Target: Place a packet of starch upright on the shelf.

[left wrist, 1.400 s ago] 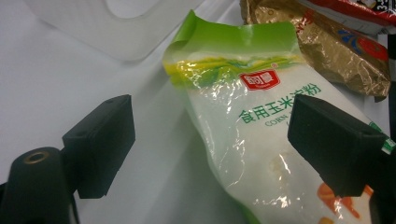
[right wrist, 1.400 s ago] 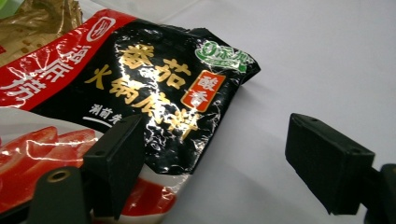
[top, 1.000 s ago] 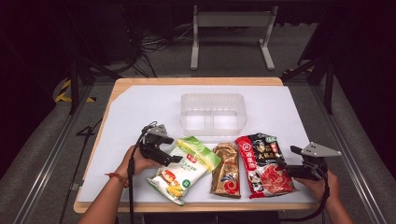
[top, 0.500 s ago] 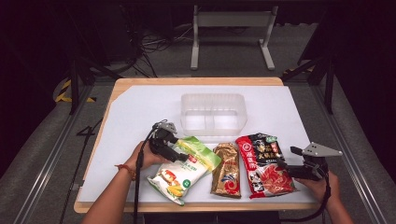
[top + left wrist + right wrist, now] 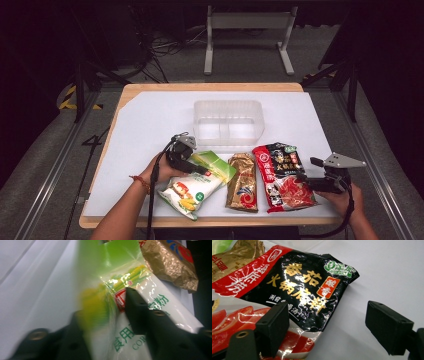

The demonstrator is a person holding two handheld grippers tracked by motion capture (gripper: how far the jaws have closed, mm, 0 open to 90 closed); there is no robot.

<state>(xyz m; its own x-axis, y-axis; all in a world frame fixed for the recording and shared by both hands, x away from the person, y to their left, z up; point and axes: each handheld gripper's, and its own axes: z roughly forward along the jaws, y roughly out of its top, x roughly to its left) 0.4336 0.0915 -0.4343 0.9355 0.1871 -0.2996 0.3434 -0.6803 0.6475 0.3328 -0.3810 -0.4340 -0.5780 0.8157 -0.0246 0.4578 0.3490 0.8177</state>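
On the white sheet [image 5: 145, 125] that covers the wooden table [image 5: 210, 87], everything from 9 to 11 o'clock is bare, an open stretch running from the sheet's left edge to the left hand [image 5: 161, 170]. The left gripper [image 5: 197, 169] sits at about 7 o'clock, pointing toward 3. Its jaws have just been closing, and in the left gripper view they pinch the green upper edge of the green-and-white corn starch bag [image 5: 130, 290], one jaw on each face of the bag. That bag [image 5: 192, 185] lies slanted, its lower corner close to the sheet's near edge at 6 to 7 o'clock. Just beside it at 6 o'clock lies the gold foil packet [image 5: 242, 182], and behind the two, at the centre, stands the clear plastic container [image 5: 228, 122], with bare sheet all round to the far edge at 12. At 5 o'clock lies the red-and-black hotpot base pouch [image 5: 282, 175], just beside the gold packet. The right gripper [image 5: 324, 322] rests at 4 o'clock by the sheet's right edge, jaws spread wide and holding nothing, one jaw over the pouch's edge and the other over bare sheet; from 1 to 3 o'clock the sheet is free
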